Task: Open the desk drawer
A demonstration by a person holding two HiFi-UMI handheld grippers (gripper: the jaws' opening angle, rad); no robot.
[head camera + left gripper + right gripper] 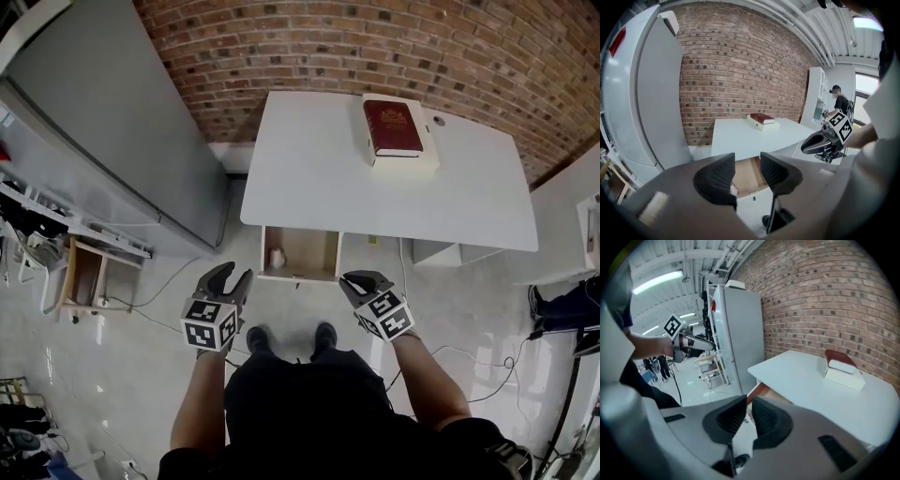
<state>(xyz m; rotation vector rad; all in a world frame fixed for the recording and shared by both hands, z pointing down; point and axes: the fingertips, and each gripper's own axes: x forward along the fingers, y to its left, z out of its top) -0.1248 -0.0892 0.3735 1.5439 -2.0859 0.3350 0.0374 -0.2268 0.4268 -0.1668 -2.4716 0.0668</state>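
Drawer hangs open below my jaws; I expect rigid, light wood, best taken at its front lip. Left gripper jaws spread, right gripper jaws nearly together, both empty.

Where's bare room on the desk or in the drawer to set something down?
Desktop left of the red book and along its near edge is bare. Open drawer is free right of the small white object. Crowded only at the book.
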